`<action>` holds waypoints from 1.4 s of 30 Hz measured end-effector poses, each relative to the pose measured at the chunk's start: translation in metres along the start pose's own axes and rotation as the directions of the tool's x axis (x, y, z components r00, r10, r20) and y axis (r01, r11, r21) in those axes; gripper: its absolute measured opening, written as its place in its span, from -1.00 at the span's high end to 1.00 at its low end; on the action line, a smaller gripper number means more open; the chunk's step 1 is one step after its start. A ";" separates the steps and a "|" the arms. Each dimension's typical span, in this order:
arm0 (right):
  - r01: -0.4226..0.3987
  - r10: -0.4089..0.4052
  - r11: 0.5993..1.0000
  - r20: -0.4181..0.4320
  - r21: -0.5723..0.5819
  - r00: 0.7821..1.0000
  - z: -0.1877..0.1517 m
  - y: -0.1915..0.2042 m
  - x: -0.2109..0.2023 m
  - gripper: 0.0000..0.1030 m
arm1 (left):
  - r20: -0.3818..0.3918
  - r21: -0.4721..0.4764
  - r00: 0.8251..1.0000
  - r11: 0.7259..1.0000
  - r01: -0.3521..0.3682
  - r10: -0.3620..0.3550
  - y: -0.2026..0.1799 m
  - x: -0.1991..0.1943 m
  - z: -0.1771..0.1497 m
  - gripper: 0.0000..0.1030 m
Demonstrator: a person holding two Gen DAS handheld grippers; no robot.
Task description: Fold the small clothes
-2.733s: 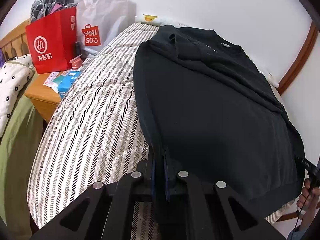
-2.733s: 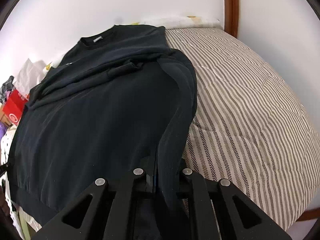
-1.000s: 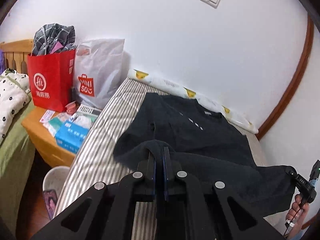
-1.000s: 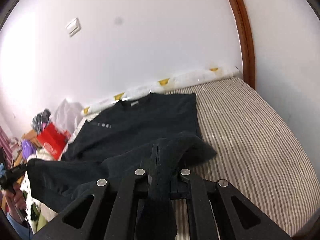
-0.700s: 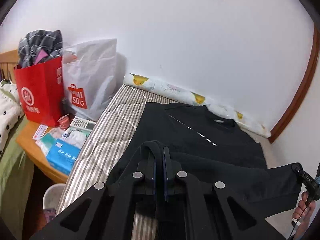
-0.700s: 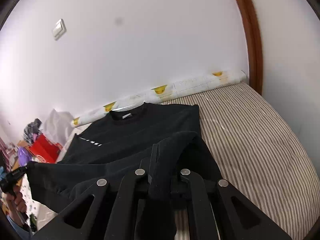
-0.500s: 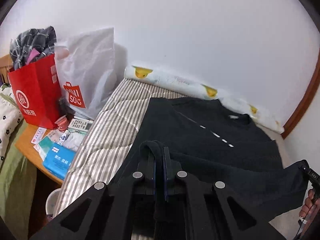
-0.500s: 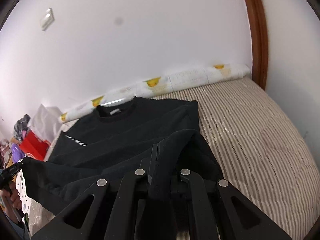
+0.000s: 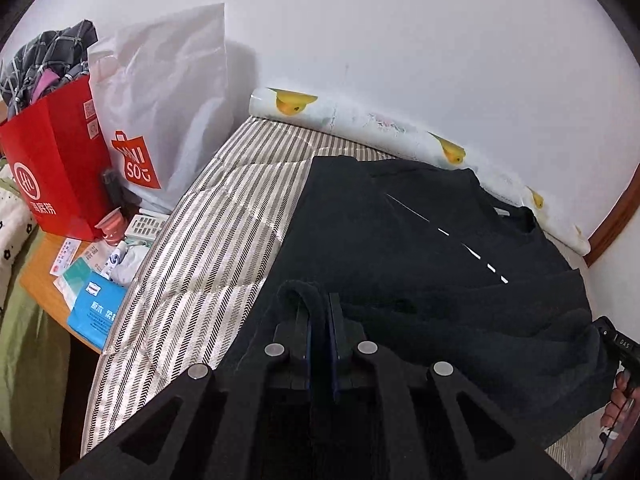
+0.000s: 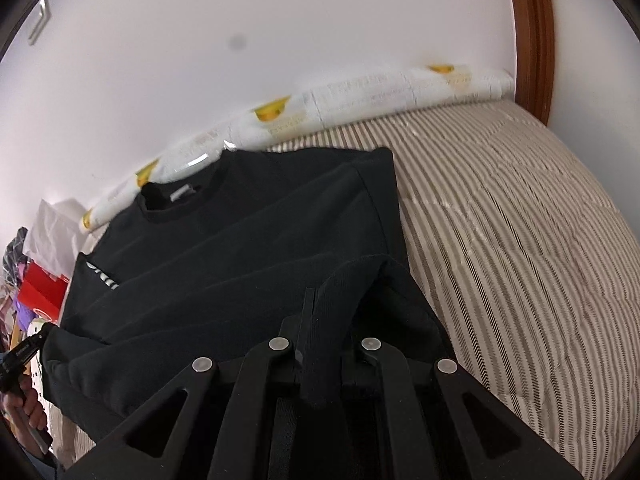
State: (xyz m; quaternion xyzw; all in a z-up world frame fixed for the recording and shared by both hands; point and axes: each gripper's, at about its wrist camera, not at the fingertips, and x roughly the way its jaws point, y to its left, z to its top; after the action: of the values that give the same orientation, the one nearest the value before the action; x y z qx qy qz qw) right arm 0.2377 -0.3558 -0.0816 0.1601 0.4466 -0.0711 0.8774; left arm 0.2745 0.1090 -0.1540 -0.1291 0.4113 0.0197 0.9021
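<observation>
A black sweater (image 9: 400,248) lies on the striped bed (image 9: 208,248), collar toward the wall, its lower half doubled over toward the chest. My left gripper (image 9: 319,300) pinches the hem's left corner; its jaws are opening slightly, with the cloth still between the blue pads. In the right wrist view the sweater (image 10: 240,248) fills the middle, and my right gripper (image 10: 324,300) is shut on the hem's right corner. Each gripper shows at the edge of the other's view, held by a hand (image 9: 620,400).
A duck-print roll (image 9: 360,120) lies along the wall behind the collar. Left of the bed, a nightstand (image 9: 44,264) carries a red bag (image 9: 52,168), a white bag (image 9: 168,92) and small boxes. Bare striped bedding (image 10: 520,240) lies to the right, below a wooden frame (image 10: 532,32).
Both grippers have carried the hem forward and down toward the collar, so the lower half now lies lower over the chest. The wall and the roll look closer.
</observation>
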 end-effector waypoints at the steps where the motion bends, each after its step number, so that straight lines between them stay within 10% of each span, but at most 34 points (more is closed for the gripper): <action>1: -0.009 0.009 1.000 0.002 0.002 1.000 -0.001 -0.001 -0.002 0.88 | 0.003 0.006 1.000 1.000 -0.005 0.005 -0.001 -0.001 -0.001 0.84; 9: -0.010 0.011 1.000 0.054 -0.012 0.998 -0.021 -0.014 -0.067 0.05 | -0.025 0.032 1.000 0.999 0.000 0.001 -0.006 -0.023 -0.010 0.60; 27: 0.026 -0.034 0.990 0.060 0.141 0.998 -0.110 -0.078 -0.107 0.13 | -0.106 -0.129 0.989 0.987 0.091 -0.105 0.047 -0.066 -0.113 0.22; 35: 0.002 -0.010 0.977 0.036 0.212 0.999 -0.098 -0.085 -0.086 0.13 | -0.044 -0.299 0.978 0.937 0.183 -0.205 0.069 -0.050 -0.100 0.22; 42: -0.014 0.009 0.974 0.022 0.226 1.000 -0.080 -0.080 -0.067 0.13 | -0.046 -0.281 0.987 0.950 0.134 -0.153 0.058 -0.032 -0.081 0.26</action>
State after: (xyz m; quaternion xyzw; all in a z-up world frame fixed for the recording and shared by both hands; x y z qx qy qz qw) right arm 0.1164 -0.4042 -0.0889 0.2607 0.4257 -0.1178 0.8585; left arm 0.1852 0.1476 -0.1935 -0.2842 0.4243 0.0068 0.8598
